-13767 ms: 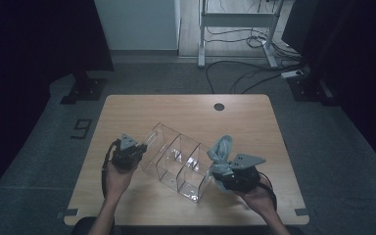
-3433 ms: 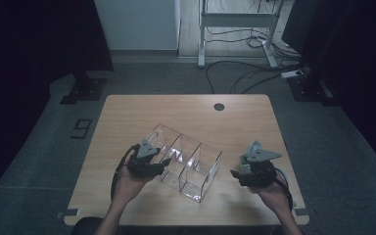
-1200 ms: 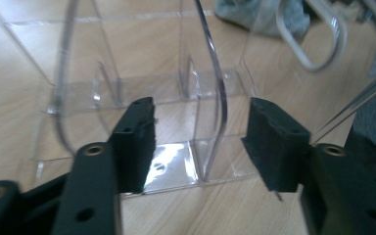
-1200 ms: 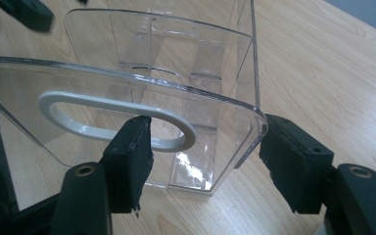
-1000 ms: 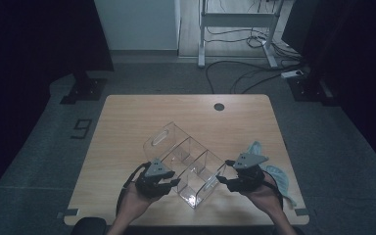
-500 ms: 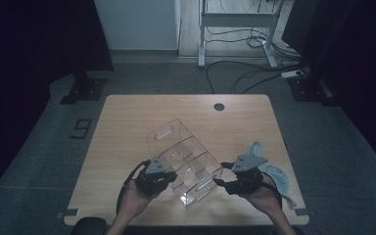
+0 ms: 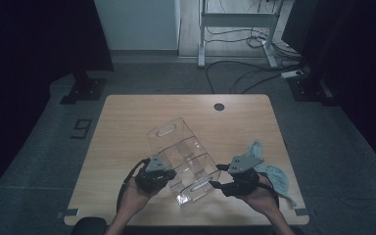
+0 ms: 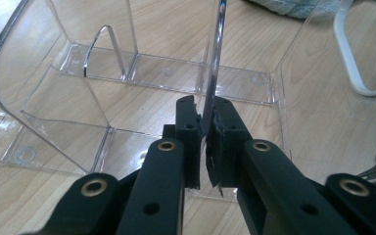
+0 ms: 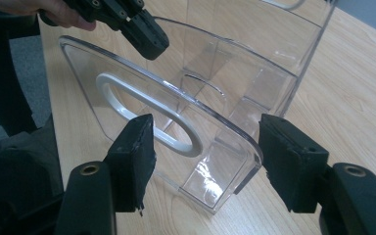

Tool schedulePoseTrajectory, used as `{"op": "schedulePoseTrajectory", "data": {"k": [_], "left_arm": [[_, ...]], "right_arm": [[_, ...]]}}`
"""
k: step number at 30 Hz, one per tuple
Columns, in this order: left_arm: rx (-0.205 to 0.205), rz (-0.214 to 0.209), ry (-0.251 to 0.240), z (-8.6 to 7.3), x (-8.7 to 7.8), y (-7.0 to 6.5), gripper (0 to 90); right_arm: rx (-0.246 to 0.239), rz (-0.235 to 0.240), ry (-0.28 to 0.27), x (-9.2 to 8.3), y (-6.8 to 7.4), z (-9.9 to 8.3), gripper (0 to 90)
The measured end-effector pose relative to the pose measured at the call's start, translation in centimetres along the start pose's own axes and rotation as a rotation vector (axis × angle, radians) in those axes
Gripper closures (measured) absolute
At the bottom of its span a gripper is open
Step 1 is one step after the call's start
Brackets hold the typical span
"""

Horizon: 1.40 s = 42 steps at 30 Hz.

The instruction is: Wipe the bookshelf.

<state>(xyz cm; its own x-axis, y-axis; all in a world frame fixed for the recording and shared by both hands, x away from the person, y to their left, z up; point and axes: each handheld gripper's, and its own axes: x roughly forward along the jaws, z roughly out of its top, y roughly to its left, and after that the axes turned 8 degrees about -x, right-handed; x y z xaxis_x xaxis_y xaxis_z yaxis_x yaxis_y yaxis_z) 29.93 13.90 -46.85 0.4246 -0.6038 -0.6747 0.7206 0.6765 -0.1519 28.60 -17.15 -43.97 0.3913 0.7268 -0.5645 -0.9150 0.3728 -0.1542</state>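
light wooden table (image 7: 127, 127) with rounded corners, a small dark round grommet (image 7: 219, 106) near its far edge, clear acrylic divided organizer (image 7: 181, 147) resting on the near middle, pale blue-grey cloth (image 7: 274, 174) lying by the near right edge

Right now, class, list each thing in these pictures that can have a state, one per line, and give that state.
Clear organiser: empty, tilted, one end on the table.
Left hand-held gripper: shut on a thin wall of the clear organiser.
Right hand-held gripper: open, jaws either side of the end wall with the handle slot, pads not touching it.
Cloth: crumpled, lying on the table beside the right hand.
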Motion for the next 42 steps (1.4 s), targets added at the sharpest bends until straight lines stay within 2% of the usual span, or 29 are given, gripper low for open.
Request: {"op": "schedulePoseTrajectory", "data": {"k": [17,20,24,25,27,30,33,37,42], "left_arm": [[0.0,0.014,-0.013,1.1,0.9,1.9,77.7],[0.001,0.026,-0.023,1.4,1.4,2.2,75.1],[0.01,0.048,-0.023,1.6,1.5,2.3,71.4],[0.01,0.058,-0.026,1.6,1.3,2.3,70.2],[0.001,0.056,-0.038,1.6,0.8,2.4,62.1],[-0.008,0.062,-0.065,1.6,-0.3,2.7,53.6],[-0.02,0.066,-0.086,1.4,-1.3,3.1,48.7],[-0.027,0.074,-0.084,0.6,-2.3,3.7,38.7],[-0.059,0.086,-0.093,-0.1,-3.5,4.7,34.7]], "right_arm": [[-0.021,0.028,-0.003,0.4,0.6,0.4,41.1],[-0.024,0.024,-0.001,0.4,0.8,0.5,44.6],[-0.019,0.02,-0.004,0.5,0.8,0.6,55.2],[-0.02,0.026,-0.005,0.6,0.8,0.7,58.0],[-0.023,0.032,-0.003,0.8,0.9,0.8,64.7],[-0.025,0.012,0.012,1.4,1.1,1.0,72.2],[-0.017,0.015,0.012,1.5,1.0,1.0,73.3],[-0.01,-0.004,0.014,1.7,1.2,1.2,74.4],[-0.011,-0.031,0.023,1.9,1.5,1.5,75.9]]}}
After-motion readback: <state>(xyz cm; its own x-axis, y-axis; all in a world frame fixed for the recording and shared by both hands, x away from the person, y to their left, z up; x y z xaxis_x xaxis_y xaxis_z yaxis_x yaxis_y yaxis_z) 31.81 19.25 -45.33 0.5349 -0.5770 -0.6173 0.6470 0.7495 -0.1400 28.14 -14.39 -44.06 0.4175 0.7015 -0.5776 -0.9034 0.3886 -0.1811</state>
